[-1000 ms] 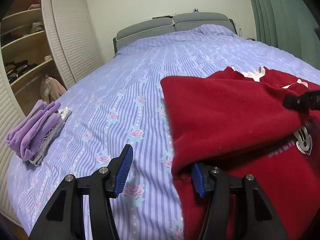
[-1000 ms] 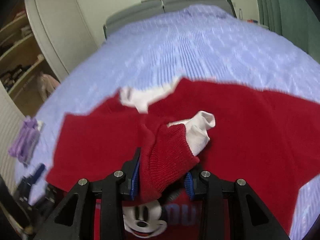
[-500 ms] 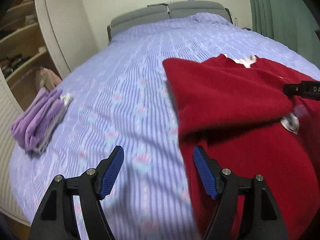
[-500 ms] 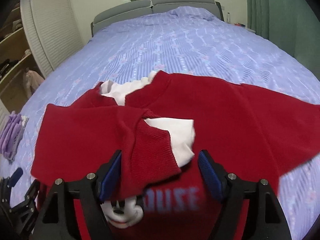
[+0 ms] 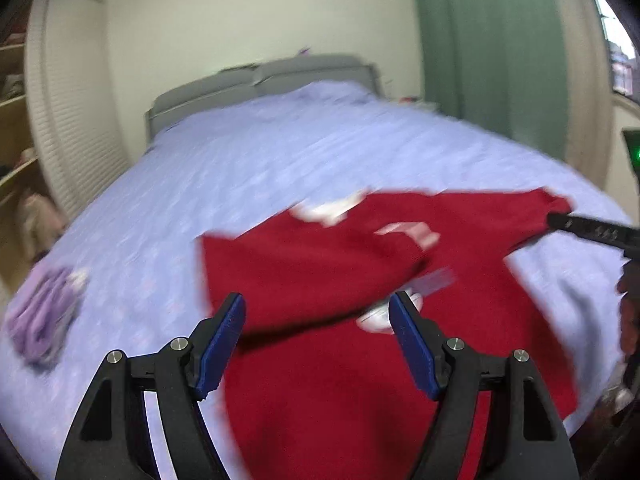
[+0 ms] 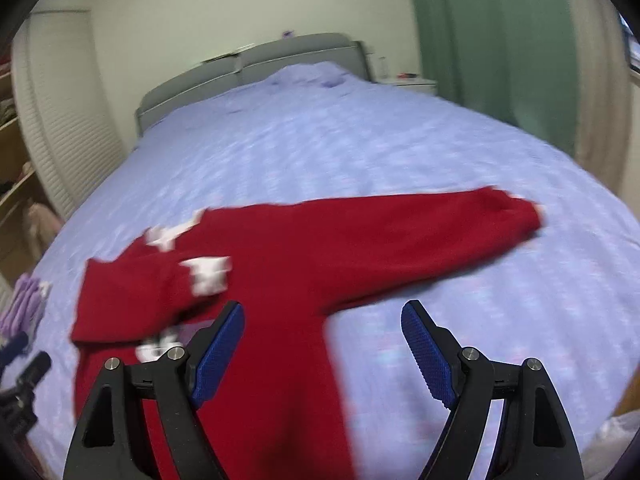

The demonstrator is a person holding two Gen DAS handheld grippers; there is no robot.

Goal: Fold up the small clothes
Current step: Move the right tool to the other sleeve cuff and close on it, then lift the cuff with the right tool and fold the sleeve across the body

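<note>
- The red sweater [image 6: 304,248] lies on the bed [image 6: 360,140] in the centre of the frame. One sleeve is now folded over the chest; the other sleeve [image 6: 472,216] reaches to the right.
- Our right claw [image 6: 322,354] has let the cuff go and is opening, with nothing between.
- Our left claw [image 5: 316,344] is open and empty too.
- We judge that the right sleeve comes next.
- A folded purple pile [image 5: 40,324] waits at lower left.

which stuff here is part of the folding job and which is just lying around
Part of the job:
- red sweater, one sleeve folded in, the other spread out
- left gripper, empty
- right gripper, opening, empty

Lying about:
- purple folded clothes
- bed
- green curtain
- shelves
</note>
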